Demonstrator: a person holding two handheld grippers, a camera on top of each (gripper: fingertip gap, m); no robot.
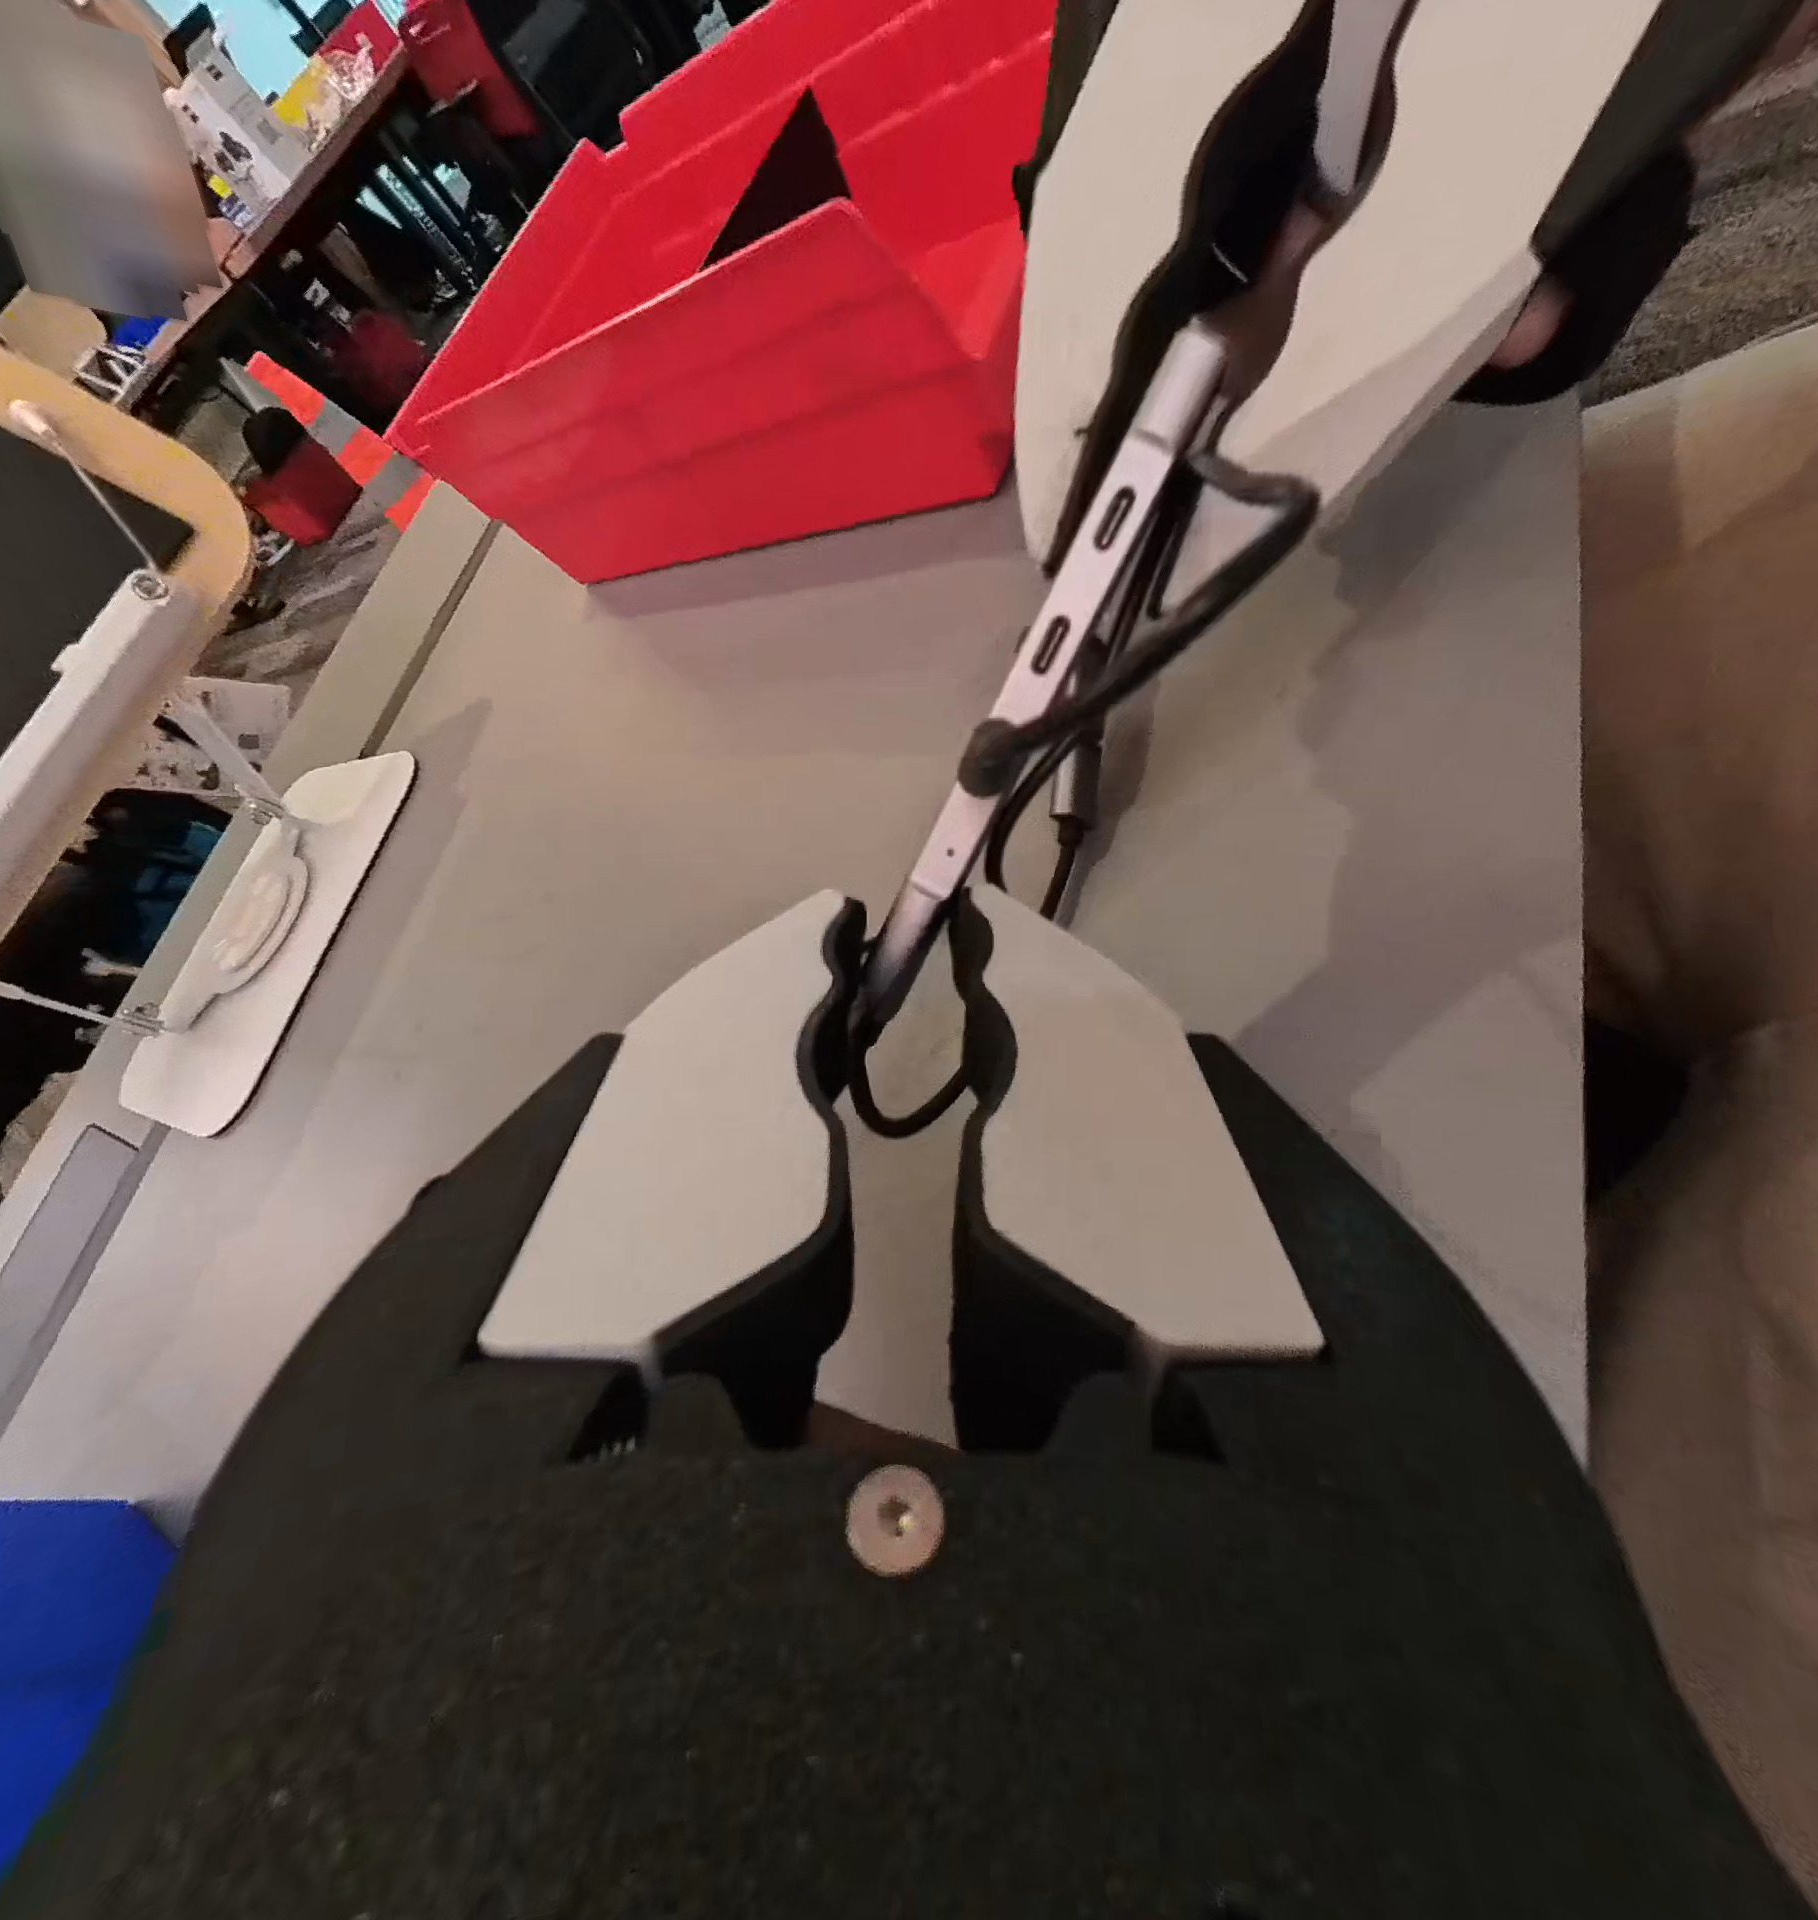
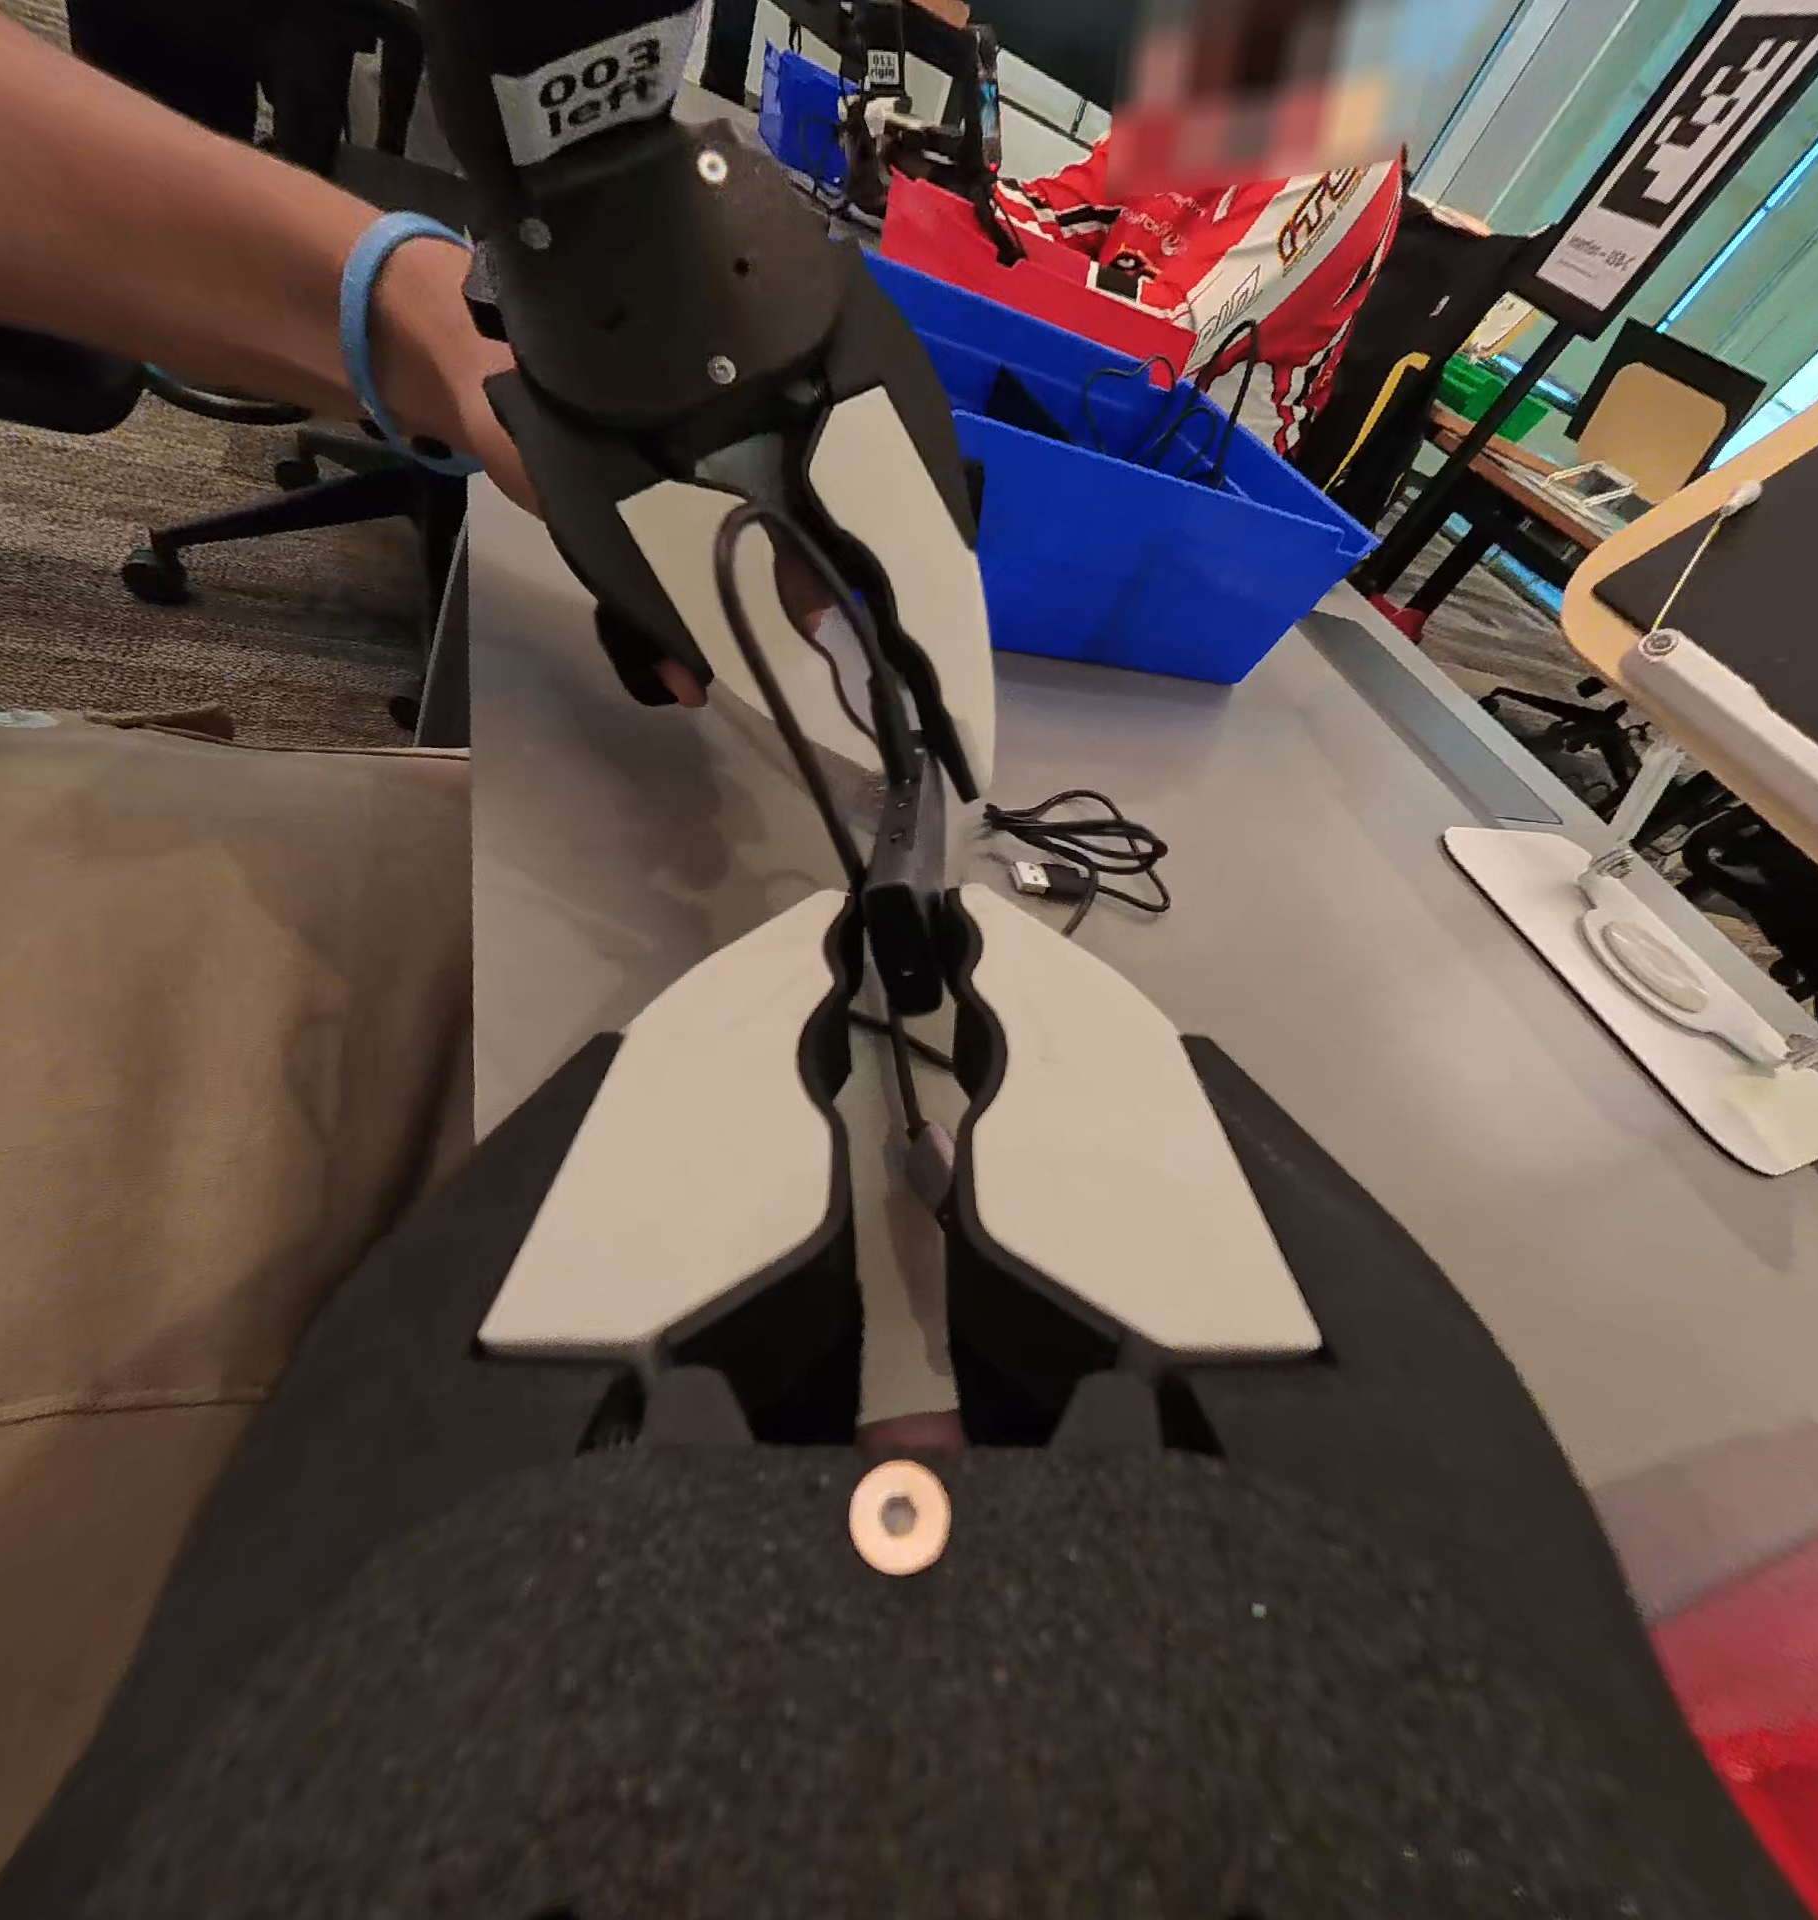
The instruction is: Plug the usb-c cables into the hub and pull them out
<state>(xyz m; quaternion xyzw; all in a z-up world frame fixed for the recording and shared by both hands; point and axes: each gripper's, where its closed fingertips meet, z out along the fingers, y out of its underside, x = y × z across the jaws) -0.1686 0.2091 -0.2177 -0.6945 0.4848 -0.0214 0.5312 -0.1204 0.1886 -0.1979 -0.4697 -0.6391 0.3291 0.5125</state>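
A busy workroom with chairs and carpet lies behind a grey counter (image 2: 1300, 935), which carries a blue bin (image 2: 1144, 540) at its far side and a red bin (image 1: 739, 364) at the other end. Both tools are raised above the counter and share one load: the slim silver hub (image 1: 1050, 644) is held edge-up between them. The left tool (image 1: 910, 935) is closed on one end of the hub, where the hub's own black lead loops back between its jaws. The right tool (image 2: 900, 935) is closed on the opposite end, seen in its own view as a dark block pinched at the fingertips. Two oval ports show empty along the hub's upper edge in the left wrist view. A loose black cable (image 2: 1081, 852) with a flat metal plug lies coiled on the counter just past the tools, untouched. Another plug hangs beside the hub's lower side, probably the end of its own lead, though blur makes that hard to confirm. Judging from this, nothing is plugged in yet and the step in hand is positioning the hub. The next move likely calls for one tool to keep the hub steady, ports facing out, while the other lets go, picks up a plug by its housing, and lines it up squarely with a port.
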